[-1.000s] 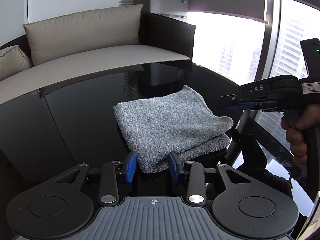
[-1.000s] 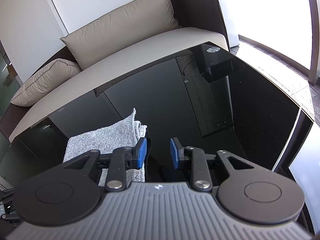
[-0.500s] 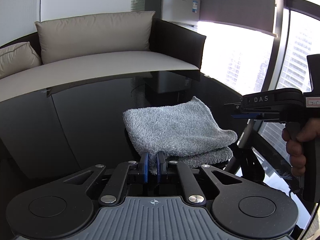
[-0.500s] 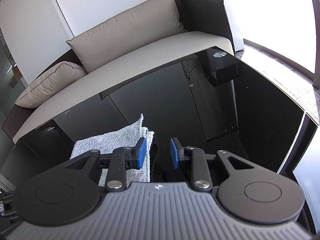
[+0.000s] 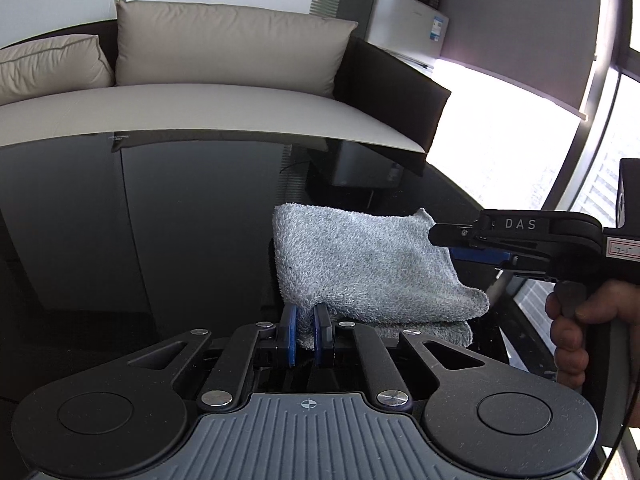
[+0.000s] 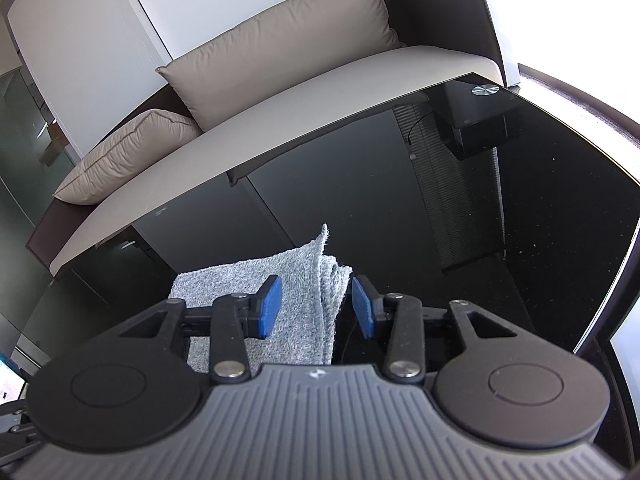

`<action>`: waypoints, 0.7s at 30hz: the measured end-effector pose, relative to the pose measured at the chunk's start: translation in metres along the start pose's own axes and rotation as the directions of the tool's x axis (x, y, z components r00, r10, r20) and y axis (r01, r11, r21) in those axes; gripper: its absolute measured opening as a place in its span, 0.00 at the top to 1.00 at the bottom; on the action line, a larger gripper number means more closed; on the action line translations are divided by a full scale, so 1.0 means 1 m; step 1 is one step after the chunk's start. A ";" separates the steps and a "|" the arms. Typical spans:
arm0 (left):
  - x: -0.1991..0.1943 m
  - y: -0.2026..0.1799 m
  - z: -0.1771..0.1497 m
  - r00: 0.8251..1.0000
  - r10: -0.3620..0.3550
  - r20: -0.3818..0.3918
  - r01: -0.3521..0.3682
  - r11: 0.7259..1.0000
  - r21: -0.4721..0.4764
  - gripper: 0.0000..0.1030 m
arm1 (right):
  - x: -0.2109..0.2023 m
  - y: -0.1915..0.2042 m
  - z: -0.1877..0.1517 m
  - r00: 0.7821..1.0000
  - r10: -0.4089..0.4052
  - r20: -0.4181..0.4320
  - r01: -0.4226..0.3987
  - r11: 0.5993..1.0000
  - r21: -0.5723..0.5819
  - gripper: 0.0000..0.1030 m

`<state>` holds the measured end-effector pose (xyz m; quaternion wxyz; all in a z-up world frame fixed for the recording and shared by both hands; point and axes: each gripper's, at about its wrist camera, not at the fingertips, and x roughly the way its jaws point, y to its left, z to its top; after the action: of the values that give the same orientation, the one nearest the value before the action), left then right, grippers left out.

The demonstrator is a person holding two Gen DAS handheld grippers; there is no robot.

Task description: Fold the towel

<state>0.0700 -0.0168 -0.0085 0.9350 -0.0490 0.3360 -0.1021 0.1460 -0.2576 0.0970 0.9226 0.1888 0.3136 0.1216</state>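
Left wrist view
- Towel: the grey towel (image 5: 360, 272) lies folded in layers on the black glass counter (image 5: 180, 240), with its near corner lifted off the stack.
- Left tongs: the left tongs (image 5: 306, 334) are clamped on that near corner, and a tuft of terry shows between the blue pads (image 5: 290, 336).
- Right tongs: the right tongs (image 5: 456, 242) come in from the right at the towel's far right corner, carried by a hand (image 5: 576, 332) on the grip; from here one cannot tell whether cloth sits between them.
- Background: a beige sofa (image 5: 224, 100) stands behind the counter.

Right wrist view
- Right tongs: the right tongs (image 6: 316, 306) stand apart and are opening, their pads on either side of the towel's edge without pressing it.
- Towel: the towel (image 6: 296, 292) shows several layers at this edge, with one corner standing up above the rest.
- Counter: the counter (image 6: 520, 240) beyond is dark and reflective.

Doing the step well
- Judged step: the right side appears to be setting up its grasp on a corner to match the left.
- Layers: it should take the same layers as the left, or the lift will peel the stack unevenly.
- Depth: cloth should sit well between the pads before they close, since a bite on the fringe may slip.
- Left hold: the left should stay clamped and steady meanwhile.
- Lift: both corners should rise together, keeping the edge taut.
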 end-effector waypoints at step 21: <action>0.001 -0.001 -0.003 1.000 0.011 -0.023 -0.012 1.000 -0.029 0.92 | -0.018 0.045 -0.009 0.976 0.180 0.124 -0.132 0.937 -0.323 0.95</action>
<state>0.0687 -0.0182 -0.0108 0.9308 -0.0592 0.3486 -0.0923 0.1212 -0.2207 0.1194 0.9493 0.0731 0.2036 0.2279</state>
